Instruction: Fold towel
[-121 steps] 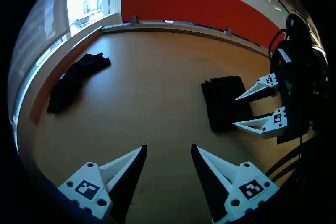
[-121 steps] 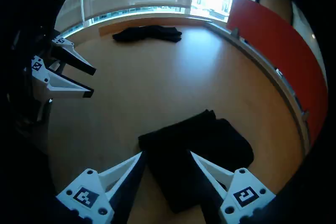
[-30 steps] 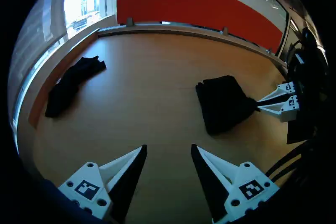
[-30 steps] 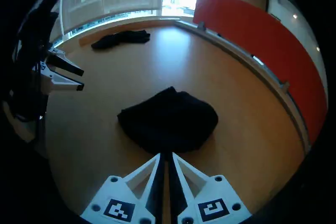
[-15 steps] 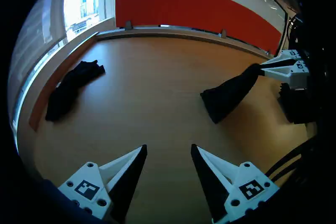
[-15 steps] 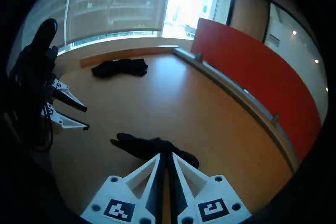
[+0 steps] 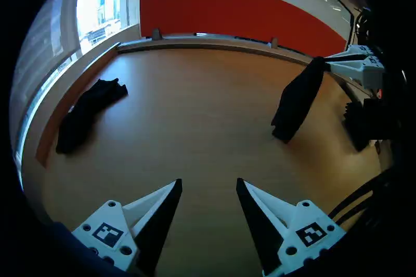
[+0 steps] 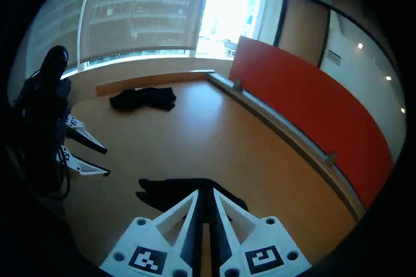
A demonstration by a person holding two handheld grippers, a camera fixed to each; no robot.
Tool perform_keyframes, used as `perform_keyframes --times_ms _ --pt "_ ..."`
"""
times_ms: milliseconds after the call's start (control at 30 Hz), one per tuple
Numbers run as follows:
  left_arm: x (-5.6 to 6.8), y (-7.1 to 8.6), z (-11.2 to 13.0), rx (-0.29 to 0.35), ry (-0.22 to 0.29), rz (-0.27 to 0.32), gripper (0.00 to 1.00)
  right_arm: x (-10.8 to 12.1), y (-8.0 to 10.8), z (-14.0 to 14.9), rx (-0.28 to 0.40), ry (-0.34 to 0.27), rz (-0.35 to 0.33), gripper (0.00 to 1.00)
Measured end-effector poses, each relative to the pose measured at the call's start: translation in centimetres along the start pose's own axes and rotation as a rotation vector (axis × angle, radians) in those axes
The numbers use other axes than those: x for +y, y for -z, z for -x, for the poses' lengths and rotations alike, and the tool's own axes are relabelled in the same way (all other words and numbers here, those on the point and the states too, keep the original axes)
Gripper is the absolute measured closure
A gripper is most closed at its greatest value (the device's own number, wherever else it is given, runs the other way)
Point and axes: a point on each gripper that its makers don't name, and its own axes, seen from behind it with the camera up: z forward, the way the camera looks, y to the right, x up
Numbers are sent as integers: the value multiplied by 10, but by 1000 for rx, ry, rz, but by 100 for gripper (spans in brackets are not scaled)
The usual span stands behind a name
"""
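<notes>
Right gripper (image 8: 205, 193) is closed tight, both fingers pinching one end of the black towel (image 8: 177, 189), no gap between the tips. In the left gripper view the right gripper (image 7: 325, 61) is raised near the tabletop's far right corner. The towel (image 7: 297, 99) hangs from it as a long limp strip, slightly slanted. Its lower end is at the tabletop (image 7: 197, 105) or just above it; cannot tell if it touches.

Left gripper (image 7: 208, 183) is wide open with nothing between the fingers. It is over the tabletop's near edge, well apart from the towel. In the right gripper view the left gripper (image 8: 105, 161) is off to the left, fingers spread and empty, near the towel's left end but not touching it.

A second dark cloth (image 7: 86, 110) lies crumpled along the left edge by the window (image 7: 99, 7). In the right gripper view the same cloth (image 8: 143, 98) is at the far edge. A red panel (image 7: 239, 12) stands along the far edge. A dark shape (image 7: 359, 121) sits at the right edge beside the towel, too dim to tell what it is.
</notes>
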Motion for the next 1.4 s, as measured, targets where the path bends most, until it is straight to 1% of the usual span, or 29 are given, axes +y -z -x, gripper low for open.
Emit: perform_keyframes --times_ms 267,633,867,1067,1400 --pt "5 -3 -3 0 -9 7 23 19 15 2 6 -33 23 95" --pt "12 -7 -8 -1 -32 19 23 54 41 13 5 -53 79 95" --pt "15 -11 -11 -2 -48 23 23 85 63 26 -3 -66 129 95" --pt "22 -15 -13 -7 -58 32 23 115 85 43 -20 -80 172 95" --pt "31 -21 -16 -16 -80 38 23 165 117 73 -40 -124 243 95"
